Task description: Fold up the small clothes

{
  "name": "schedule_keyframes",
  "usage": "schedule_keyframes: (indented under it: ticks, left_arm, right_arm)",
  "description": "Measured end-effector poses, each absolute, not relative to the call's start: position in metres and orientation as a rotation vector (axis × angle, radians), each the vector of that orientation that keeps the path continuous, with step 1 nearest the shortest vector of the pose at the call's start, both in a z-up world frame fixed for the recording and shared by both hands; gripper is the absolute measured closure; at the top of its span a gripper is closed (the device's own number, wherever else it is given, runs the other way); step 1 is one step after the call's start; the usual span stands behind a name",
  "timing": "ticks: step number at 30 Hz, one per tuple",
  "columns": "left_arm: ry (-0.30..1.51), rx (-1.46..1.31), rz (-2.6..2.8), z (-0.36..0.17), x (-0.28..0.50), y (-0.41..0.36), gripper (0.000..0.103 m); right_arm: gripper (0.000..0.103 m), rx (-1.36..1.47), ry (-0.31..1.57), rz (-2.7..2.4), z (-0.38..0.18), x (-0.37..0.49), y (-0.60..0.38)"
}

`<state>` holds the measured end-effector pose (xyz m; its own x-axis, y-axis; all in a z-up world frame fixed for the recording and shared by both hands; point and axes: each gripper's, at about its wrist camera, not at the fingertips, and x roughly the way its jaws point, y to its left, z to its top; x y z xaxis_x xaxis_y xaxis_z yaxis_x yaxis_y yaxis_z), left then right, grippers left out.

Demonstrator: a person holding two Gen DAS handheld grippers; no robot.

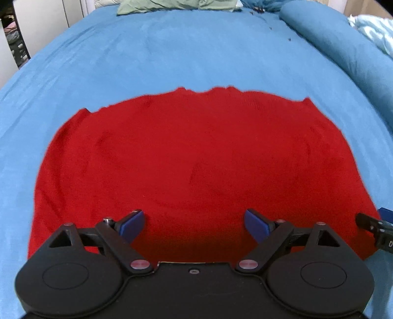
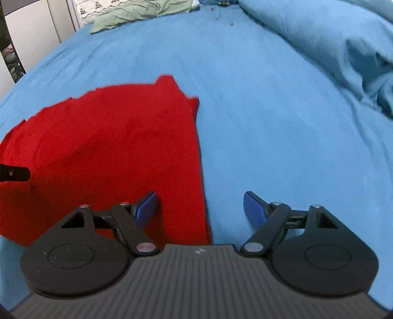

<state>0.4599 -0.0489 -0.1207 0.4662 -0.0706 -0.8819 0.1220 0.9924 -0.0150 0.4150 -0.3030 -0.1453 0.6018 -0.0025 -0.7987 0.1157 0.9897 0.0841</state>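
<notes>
A red knit garment (image 1: 186, 159) lies flat on the blue bedsheet (image 1: 172, 54). My left gripper (image 1: 194, 224) is open and empty, hovering over the garment's near edge. In the right wrist view the garment (image 2: 110, 147) lies to the left, its right edge running down the middle. My right gripper (image 2: 200, 208) is open and empty, straddling that right edge: the left finger is over the red cloth, the right finger over the sheet (image 2: 270, 122). The right gripper's tip shows at the left wrist view's right edge (image 1: 375, 227).
A green cloth (image 1: 172, 6) lies at the far end of the bed, also in the right wrist view (image 2: 137, 14). A rolled blue duvet (image 1: 343, 54) runs along the right side (image 2: 331, 41). White furniture (image 1: 36, 27) stands to the left.
</notes>
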Motion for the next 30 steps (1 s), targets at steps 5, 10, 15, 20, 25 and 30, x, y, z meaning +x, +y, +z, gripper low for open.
schedule_keyframes:
  ticks: [5, 10, 15, 20, 25, 30]
  left_arm:
    - [1.098, 0.048, -0.109, -0.133, 0.459, -0.049, 0.011]
    - [1.104, 0.043, -0.106, -0.139, 0.463, -0.046, 0.009]
    - [1.13, 0.012, -0.11, -0.147, 0.469, -0.039, 0.001]
    - [1.17, -0.03, -0.142, -0.135, 0.473, -0.027, 0.006]
    - [1.103, -0.081, -0.102, -0.091, 0.457, 0.033, 0.009]
    - [1.051, -0.077, -0.026, -0.066, 0.423, 0.121, 0.009]
  right_arm:
    - [0.025, 0.085, 0.92, -0.039, -0.154, 0.414, -0.292]
    - [0.067, 0.033, 0.935, 0.044, -0.149, 0.411, -0.28]
    - [0.081, 0.087, 0.965, 0.044, -0.141, 0.415, -0.279]
    - [0.081, 0.415, 0.931, 0.033, -0.102, 0.414, -0.301]
    - [0.081, 0.565, 0.809, 0.171, -0.038, 0.423, -0.278]
    - [0.081, 0.539, 0.762, 0.49, 0.005, 0.449, -0.181]
